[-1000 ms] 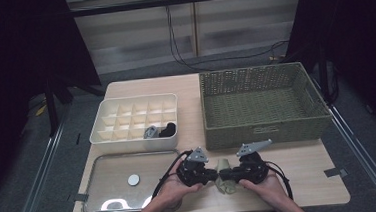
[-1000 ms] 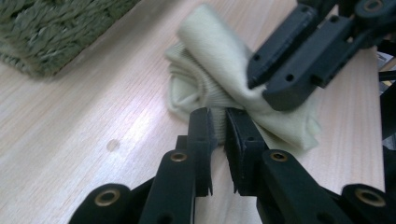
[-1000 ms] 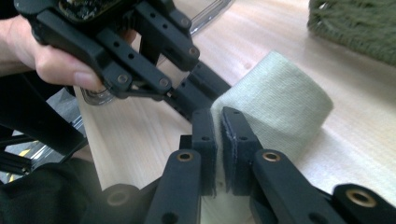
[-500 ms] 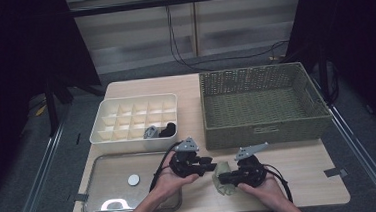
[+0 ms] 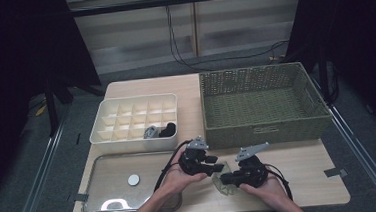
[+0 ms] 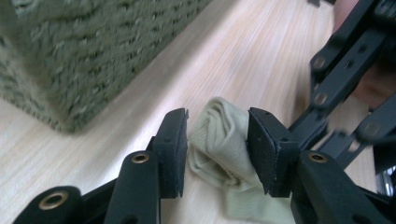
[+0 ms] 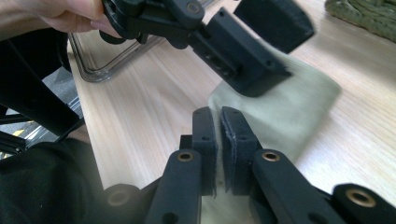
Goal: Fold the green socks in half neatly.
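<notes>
One pale green sock (image 6: pixel 223 154) lies on the table (image 5: pixel 300 166), at six o'clock from the wicker basket (image 5: pixel 261 101). It is pinched at one edge by the right gripper (image 7: pixel 218 135), apparently to anchor it, while its rolled end sits between the left gripper's (image 6: pixel 217 142) parted jaws.

Pale olive sock (image 6: pixel 219 140), green woven basket (image 5: pixel 261 103) (both muted), black tools, white organizer (image 5: pixel 109 136).

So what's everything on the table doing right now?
Left tool: open around the pale green folded sock.
Right tool: shut on the sock's edge.
Green woven basket: empty.
White divided box: holds dark items in front cells.
Clear lid: lying flat.
</notes>
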The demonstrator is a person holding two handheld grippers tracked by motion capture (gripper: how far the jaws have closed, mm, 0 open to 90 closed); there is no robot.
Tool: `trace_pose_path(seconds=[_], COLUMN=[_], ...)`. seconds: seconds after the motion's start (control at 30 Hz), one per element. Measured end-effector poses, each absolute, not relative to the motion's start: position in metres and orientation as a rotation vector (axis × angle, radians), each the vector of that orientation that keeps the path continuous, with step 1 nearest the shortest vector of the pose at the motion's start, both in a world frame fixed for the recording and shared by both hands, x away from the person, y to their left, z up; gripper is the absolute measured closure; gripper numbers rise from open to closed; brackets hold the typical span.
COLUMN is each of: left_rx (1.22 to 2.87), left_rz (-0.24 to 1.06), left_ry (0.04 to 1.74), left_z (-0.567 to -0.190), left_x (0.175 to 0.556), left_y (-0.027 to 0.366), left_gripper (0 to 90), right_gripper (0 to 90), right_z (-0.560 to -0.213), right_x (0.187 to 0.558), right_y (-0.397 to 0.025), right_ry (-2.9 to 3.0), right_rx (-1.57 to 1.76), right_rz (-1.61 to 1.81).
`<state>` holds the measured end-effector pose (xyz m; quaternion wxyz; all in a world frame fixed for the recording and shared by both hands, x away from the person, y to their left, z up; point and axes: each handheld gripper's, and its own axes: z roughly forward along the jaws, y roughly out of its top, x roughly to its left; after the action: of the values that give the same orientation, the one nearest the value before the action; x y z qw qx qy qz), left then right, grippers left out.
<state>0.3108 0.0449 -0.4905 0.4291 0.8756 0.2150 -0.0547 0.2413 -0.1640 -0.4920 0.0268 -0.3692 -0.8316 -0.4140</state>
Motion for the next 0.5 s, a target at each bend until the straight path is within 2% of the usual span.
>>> trace_pose_path(seconds=[0.33,0.5], left_rx=[2.202,2.207], left_rz=[-0.165,-0.204], left_ry=[0.539,0.537], left_z=[-0.494,-0.497], left_x=[0.308,0.306], left_y=[0.046,0.047], left_gripper=[56.1,54.3], right_gripper=[83.7,79.5], right_z=[-0.489,-0.487], right_x=[0.237,0.233], right_y=[-0.173,-0.176], right_ry=[-2.62,-2.656], right_rx=[-1.18,-1.211], right_rz=[-1.248,-1.227])
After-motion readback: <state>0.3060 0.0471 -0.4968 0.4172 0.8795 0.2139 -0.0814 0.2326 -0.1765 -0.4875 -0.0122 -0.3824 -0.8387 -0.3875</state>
